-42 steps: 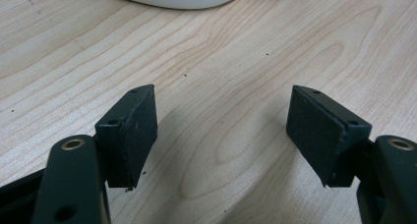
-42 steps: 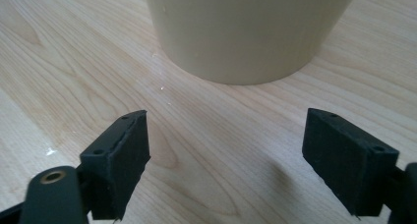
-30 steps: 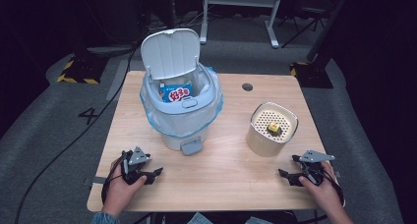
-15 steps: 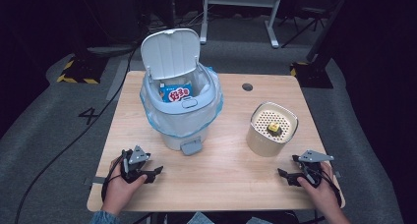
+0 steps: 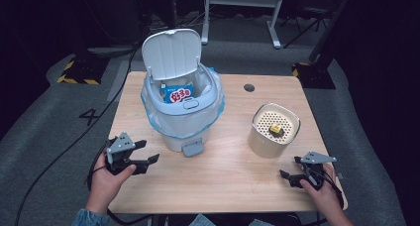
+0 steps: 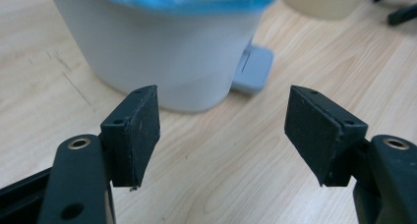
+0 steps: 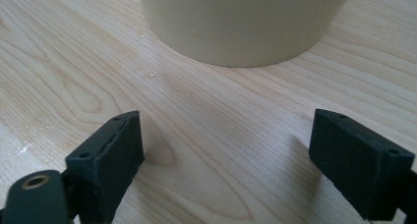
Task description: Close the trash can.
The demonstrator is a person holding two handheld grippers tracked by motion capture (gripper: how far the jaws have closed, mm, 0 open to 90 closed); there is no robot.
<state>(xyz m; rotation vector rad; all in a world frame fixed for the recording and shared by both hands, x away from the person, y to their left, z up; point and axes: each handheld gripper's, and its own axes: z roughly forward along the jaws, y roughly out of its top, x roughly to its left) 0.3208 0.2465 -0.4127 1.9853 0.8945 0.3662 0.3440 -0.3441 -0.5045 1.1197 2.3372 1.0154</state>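
Left hand-held gripper (image 5: 148, 151): resting low on the tabletop (image 5: 223, 186), jaws spread wide and holding nothing.
Right hand-held gripper (image 5: 291, 169): likewise gaping empty, seemingly waiting.
Cream canister (image 5: 274, 131): standing just ahead of the right one.
Pedal bin (image 5: 183, 122): sitting just beyond the left one, lid (image 5: 171, 52) propped up, probably for dropping things in.

Light wooden table (image 5: 223, 186) with a dark round hole (image 5: 249, 87); striped yellow-black tape (image 5: 74, 80) on grey floor (image 5: 49, 137).

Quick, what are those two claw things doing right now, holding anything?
Left gripper: open, fingers apart, holding nothing.
Right gripper: open, fingers apart, holding nothing.
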